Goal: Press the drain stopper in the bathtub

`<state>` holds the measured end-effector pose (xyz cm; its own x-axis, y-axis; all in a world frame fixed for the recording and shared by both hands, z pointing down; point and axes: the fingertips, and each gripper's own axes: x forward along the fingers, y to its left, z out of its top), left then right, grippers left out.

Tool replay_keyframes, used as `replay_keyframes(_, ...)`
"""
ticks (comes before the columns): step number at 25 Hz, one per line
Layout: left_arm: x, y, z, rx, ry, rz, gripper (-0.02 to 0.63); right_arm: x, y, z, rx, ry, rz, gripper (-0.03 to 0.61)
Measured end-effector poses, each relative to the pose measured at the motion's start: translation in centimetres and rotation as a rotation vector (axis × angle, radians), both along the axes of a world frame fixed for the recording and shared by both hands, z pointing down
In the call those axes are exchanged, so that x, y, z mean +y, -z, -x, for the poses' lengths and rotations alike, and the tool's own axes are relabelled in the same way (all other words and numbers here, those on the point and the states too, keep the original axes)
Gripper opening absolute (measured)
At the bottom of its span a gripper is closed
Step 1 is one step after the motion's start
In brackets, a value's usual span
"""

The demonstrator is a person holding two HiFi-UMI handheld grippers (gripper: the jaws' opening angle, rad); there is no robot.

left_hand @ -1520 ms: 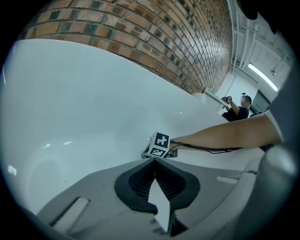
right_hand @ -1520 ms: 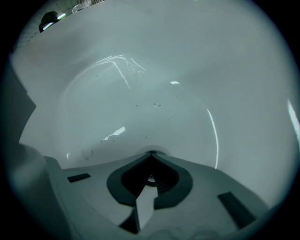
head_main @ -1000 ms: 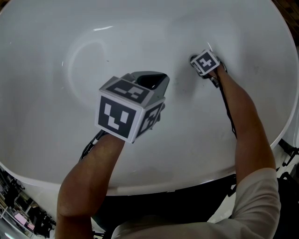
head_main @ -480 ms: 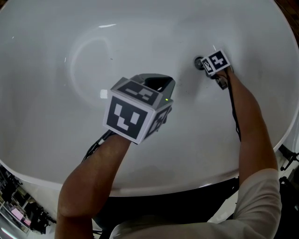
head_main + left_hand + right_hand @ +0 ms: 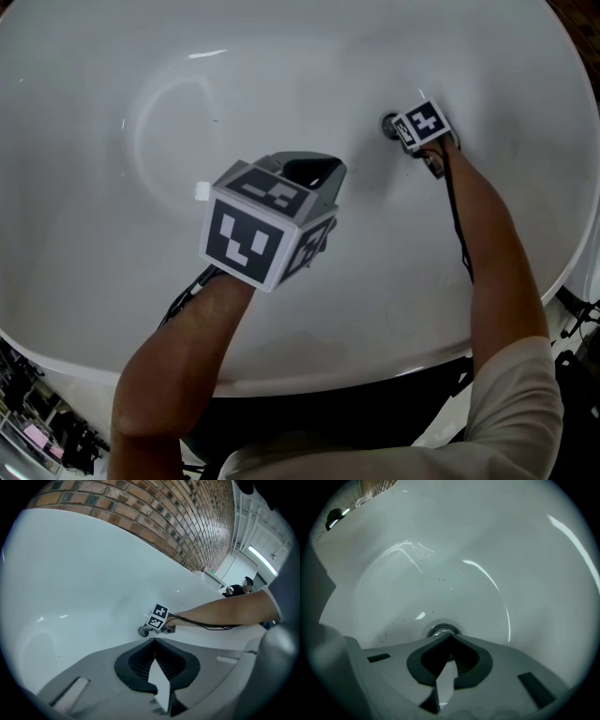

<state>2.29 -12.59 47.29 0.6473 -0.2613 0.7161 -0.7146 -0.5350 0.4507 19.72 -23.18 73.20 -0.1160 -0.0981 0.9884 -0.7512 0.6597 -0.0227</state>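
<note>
Left claw [image 5: 154,640] closed, empty; right claw [image 5: 151,626] seemingly at stopper [image 5: 143,631].

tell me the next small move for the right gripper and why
Probably push the right gripper straight down onto the stopper: its jaws are together and their tips sit right at the stopper's edge on the tub floor, so a short press should do it.

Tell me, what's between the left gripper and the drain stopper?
Only bare white bathtub surface. The head view shows nothing from the left gripper to the drain stopper; the right gripper sits at the stopper's far side.
</note>
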Motion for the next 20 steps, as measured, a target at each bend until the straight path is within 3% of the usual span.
replay_keyframes(12,-0.1,0.0,-0.4,-0.001,-0.007,-0.009,0.006,0.0,-0.2,-0.1,0.070,0.029,0.025,0.009)
replay_keyframes(18,-0.1,0.1,-0.3,0.000,-0.011,-0.006,0.006,0.1,0.1,0.8,-0.012,0.002,0.070,0.009)
replay_keyframes(20,0.0,0.1,-0.3,-0.002,-0.008,-0.004,0.006,0.0,0.1,0.8,0.014,0.013,0.049,0.011)
